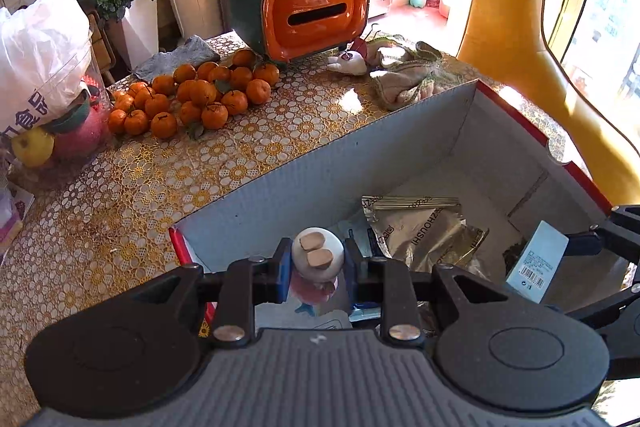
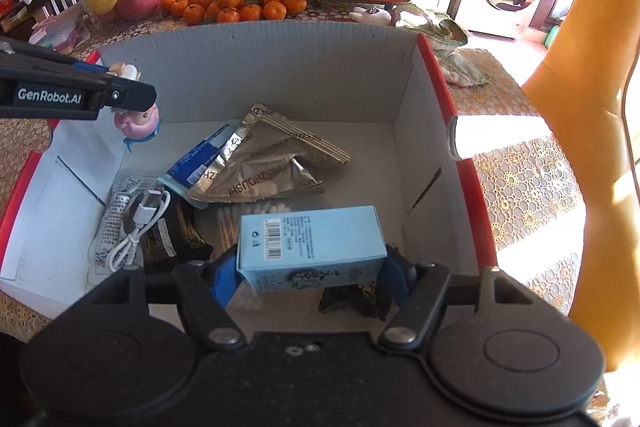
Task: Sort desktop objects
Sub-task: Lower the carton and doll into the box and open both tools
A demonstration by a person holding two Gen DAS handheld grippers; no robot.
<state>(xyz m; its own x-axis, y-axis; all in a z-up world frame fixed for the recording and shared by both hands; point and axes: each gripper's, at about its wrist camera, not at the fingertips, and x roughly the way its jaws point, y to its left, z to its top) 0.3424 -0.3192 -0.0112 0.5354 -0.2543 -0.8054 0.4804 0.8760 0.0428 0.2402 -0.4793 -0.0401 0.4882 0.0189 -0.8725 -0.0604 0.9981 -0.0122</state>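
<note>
An open cardboard box [image 2: 280, 67] with red outer edges sits on the patterned table. My left gripper [image 1: 318, 269] is shut on a small pink-and-white figurine [image 1: 318, 251], held upside down over the box's near left corner; the right wrist view shows the figurine [image 2: 136, 119] hanging above the box's left side. My right gripper [image 2: 310, 275] is shut on a light blue carton [image 2: 310, 247] with a barcode, gripped across its length above the box interior. The carton [image 1: 536, 257] shows at the right of the left wrist view. Inside the box lie foil packets [image 2: 260, 163], a white cable [image 2: 140, 223] and cotton swabs.
A pile of tangerines [image 1: 192, 95] and an orange-and-green tissue holder [image 1: 304, 11] stand beyond the box. A white plastic bag [image 1: 40, 51] over fruit sits far left. A cloth toy [image 1: 400, 67] lies behind the box. A yellow chair [image 2: 580, 127] stands at the right.
</note>
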